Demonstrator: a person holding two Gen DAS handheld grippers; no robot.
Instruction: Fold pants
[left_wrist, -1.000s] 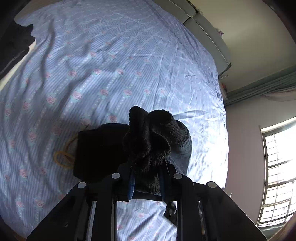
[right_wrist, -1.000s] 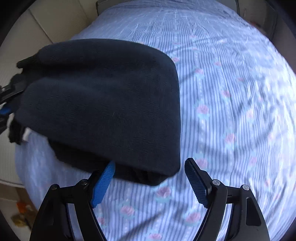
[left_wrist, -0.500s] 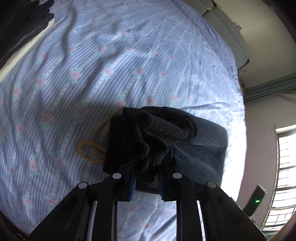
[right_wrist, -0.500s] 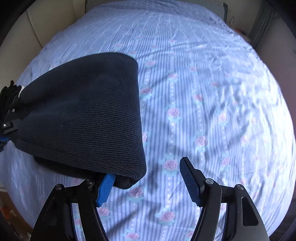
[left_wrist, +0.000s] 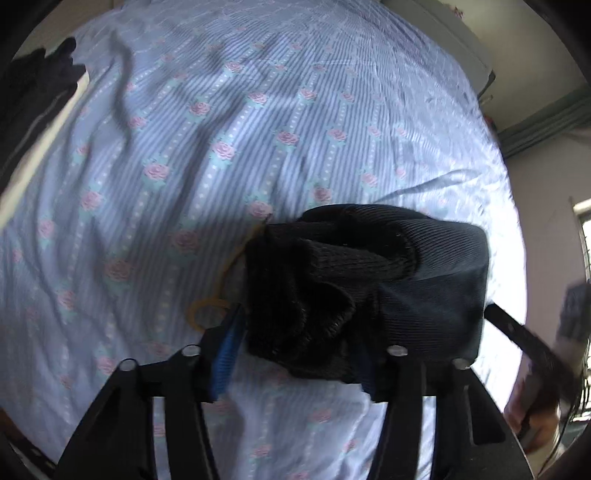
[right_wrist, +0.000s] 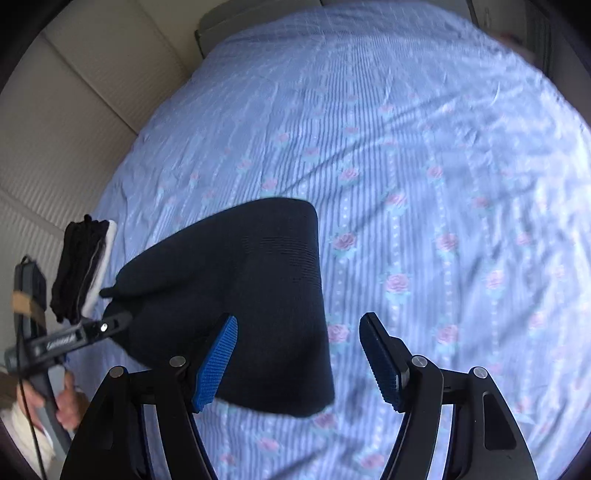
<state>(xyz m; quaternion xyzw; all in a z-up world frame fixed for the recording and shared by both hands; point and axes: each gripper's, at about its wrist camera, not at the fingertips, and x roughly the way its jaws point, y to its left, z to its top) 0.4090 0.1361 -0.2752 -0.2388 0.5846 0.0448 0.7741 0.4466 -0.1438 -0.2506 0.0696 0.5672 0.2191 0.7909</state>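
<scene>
We find the dark pants (left_wrist: 388, 288) lying folded into a compact bundle on the bed, on a blue striped sheet (left_wrist: 258, 129) printed with pink roses.

In the left wrist view, the left tool (left_wrist: 299, 354) points steeply down at the near edge of the bundle. Its jaws are opening; the bunched knit fabric sits between them, and the blue pad (left_wrist: 227, 354) on the left finger stands just clear of the cloth. The far finger is mostly hidden behind the fabric. This view alone shows a yellow cord (left_wrist: 218, 291) looping out from under the bundle onto the sheet, a dark garment (left_wrist: 37, 88) at the upper left edge of the bed, and part of the right tool's black frame at the right edge, blurred.

In the right wrist view, the right tool (right_wrist: 299, 358) stands wide apart with nothing pressed between its blue pads; the left pad overlaps the bundle's near side, the right pad lies over bare sheet. Only this view shows the smooth folded top of the pants (right_wrist: 240, 295), a stack of folded dark clothes (right_wrist: 79, 269) at the bed's edge, and a hand (right_wrist: 64, 402) holding the left tool's handle.
</scene>
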